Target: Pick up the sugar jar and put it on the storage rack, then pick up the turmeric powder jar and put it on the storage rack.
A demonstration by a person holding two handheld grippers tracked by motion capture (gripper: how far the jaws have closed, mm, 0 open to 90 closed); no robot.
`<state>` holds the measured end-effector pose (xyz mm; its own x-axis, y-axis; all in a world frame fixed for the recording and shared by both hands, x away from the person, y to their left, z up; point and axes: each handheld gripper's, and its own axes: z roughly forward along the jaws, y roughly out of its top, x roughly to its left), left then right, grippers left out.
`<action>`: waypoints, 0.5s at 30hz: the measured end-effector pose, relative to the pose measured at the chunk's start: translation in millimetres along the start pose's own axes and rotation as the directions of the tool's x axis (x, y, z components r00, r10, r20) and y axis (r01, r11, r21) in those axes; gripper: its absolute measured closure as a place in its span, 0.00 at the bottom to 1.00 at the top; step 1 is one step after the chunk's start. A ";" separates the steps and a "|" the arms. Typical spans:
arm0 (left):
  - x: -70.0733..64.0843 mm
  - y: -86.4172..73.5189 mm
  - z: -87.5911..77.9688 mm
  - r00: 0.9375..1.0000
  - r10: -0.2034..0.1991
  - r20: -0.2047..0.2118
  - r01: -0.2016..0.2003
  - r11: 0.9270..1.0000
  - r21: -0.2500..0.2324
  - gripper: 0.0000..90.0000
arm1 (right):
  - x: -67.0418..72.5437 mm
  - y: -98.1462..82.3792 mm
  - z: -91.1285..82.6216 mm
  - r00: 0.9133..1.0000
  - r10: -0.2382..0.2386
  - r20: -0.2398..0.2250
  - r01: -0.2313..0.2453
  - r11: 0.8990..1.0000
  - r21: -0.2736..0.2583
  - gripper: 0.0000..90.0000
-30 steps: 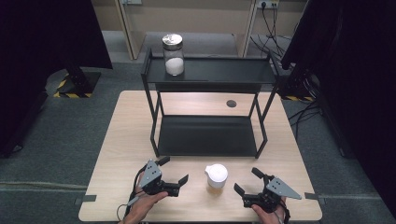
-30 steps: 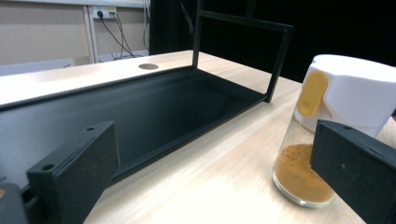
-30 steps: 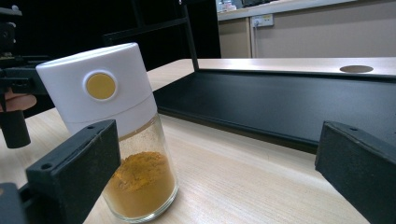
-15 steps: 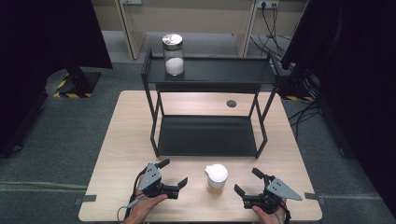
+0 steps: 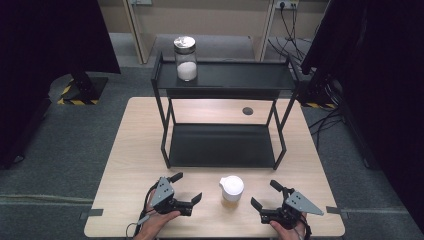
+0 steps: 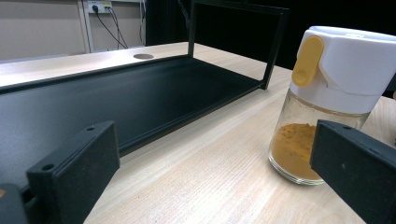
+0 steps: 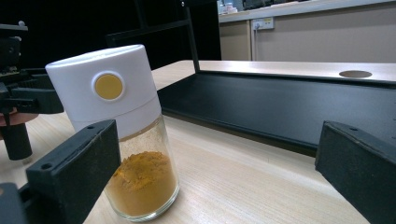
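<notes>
A small glass spice jar point(image 5: 232, 190) with a white lid and orange powder stands upright near the table's front edge, between the two grippers. My left gripper point(image 5: 186, 188) rests open to its left, jaws wide apart and holding nothing; the spice jar point(image 6: 322, 102) sits just beyond its right jaw. My right gripper point(image 5: 264, 195) rests open to the jar's right, also holding nothing; the spice jar point(image 7: 123, 135) stands just past its left jaw. A larger glass jar point(image 5: 185, 58) with a metal lid and white contents stands on the rack's top shelf, at the left.
A black two-tier metal rack point(image 5: 223, 145) stands mid-table, its lower tray point(image 6: 107, 98) bare. A round cable hole point(image 5: 247, 111) lies in the tabletop behind it. Dark curtains hang at both sides, and cables run along the floor at the right.
</notes>
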<state>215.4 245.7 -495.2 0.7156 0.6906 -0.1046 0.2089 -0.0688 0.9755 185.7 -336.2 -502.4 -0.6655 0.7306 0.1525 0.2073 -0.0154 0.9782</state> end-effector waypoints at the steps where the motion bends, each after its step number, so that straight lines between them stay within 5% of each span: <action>1: 0.3 -0.1 0.0 1.000 -0.003 0.001 0.003 1.000 0.002 0.01 | 0.1 0.1 0.0 1.000 -0.001 -0.001 0.001 1.000 0.000 0.00; 15: 0.8 -1.0 -0.2 1.000 -0.010 -0.006 0.010 1.000 0.002 0.01 | 0.5 0.6 0.2 1.000 -0.009 -0.015 0.009 1.000 0.002 0.00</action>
<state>215.6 246.4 -496.2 0.7093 0.6958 -0.1128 0.2170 -0.0632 0.9741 185.6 -335.7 -501.8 -0.6784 0.7201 0.1460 0.2032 -0.0072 0.9791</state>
